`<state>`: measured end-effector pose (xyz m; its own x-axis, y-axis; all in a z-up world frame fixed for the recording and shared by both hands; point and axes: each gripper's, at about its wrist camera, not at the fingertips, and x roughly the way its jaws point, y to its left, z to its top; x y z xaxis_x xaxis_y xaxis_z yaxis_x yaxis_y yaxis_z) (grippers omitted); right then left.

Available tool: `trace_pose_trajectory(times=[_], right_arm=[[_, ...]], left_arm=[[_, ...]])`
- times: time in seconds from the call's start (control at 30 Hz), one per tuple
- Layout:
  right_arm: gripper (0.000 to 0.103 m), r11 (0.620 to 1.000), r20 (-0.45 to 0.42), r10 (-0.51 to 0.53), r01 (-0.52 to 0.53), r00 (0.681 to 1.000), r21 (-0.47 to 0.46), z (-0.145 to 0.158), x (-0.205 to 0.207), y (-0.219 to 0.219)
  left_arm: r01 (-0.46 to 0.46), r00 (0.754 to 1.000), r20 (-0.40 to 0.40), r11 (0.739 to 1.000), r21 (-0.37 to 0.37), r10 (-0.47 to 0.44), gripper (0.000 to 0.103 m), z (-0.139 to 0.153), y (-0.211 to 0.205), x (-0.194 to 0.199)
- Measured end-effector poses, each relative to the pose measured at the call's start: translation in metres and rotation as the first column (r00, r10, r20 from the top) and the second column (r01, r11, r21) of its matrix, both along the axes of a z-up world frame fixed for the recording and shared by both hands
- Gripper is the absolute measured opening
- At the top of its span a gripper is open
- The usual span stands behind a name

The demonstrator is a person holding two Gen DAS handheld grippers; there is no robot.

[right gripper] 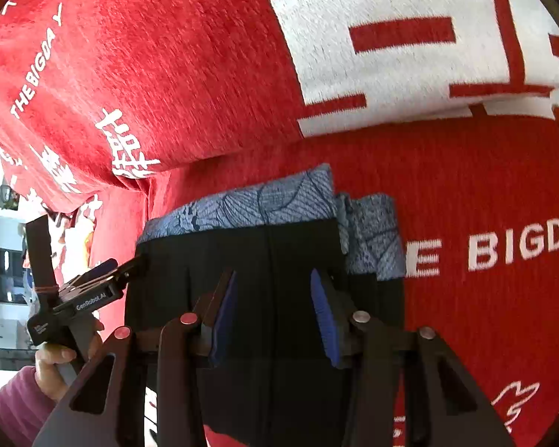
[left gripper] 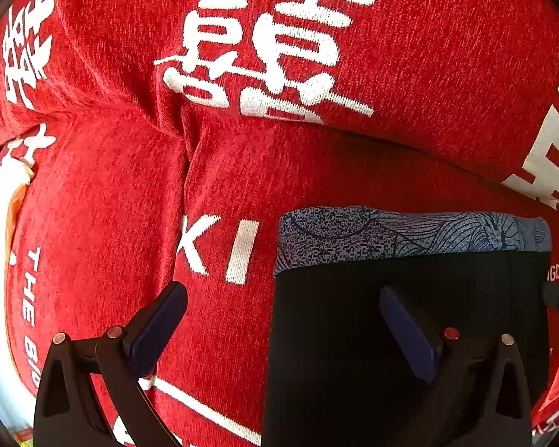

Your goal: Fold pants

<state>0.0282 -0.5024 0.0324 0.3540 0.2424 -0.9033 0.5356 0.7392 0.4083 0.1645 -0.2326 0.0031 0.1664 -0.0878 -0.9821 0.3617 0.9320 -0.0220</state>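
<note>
Pants (right gripper: 272, 298), black with a blue patterned waistband (right gripper: 257, 205), lie folded on the red sofa seat (right gripper: 466, 186). Right gripper (right gripper: 274, 309) hovers over them, jaws partly apart, empty. Left gripper (left gripper: 283, 316) stands wide apart at their edge. Behind rise red cushions (left gripper: 428, 56).

Black pants (right gripper: 272, 298) with a blue-grey, leaf-patterned waistband (right gripper: 257, 205) lay folded flat on the red sofa seat, waistband at the far end, a second patterned layer offset at right.
</note>
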Motion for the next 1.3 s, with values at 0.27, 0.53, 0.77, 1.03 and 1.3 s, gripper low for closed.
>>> trace_pose_trajectory(times=[0.27,0.53,0.77,1.03,1.3], right_arm=[[0.044,0.999,-0.030,-0.025,0.025,0.999,0.023,0.002,-0.027,0.003],[0.051,0.997,-0.049,-0.063,0.066,0.997,0.044,0.003,-0.049,-0.002],[0.060,0.994,-0.056,-0.098,0.101,0.994,0.052,0.007,-0.068,-0.010],[0.068,0.989,-0.087,-0.126,0.132,0.988,0.064,0.004,-0.087,-0.022],[0.073,0.985,-0.081,-0.136,0.143,0.987,0.096,-0.004,-0.091,-0.026]], left_arm=[[-0.015,1.000,-0.011,1.000,-0.002,0.015,0.103,-0.002,0.003,0.001],[-0.020,1.000,-0.003,1.000,0.019,0.020,0.103,0.000,0.001,-0.001],[-0.023,1.000,0.004,0.999,0.036,0.023,0.103,0.004,0.000,-0.005],[-0.037,0.999,-0.008,0.999,0.038,0.037,0.103,0.007,0.002,-0.006],[-0.069,0.994,-0.083,0.998,-0.007,0.068,0.103,0.006,0.008,-0.009]])
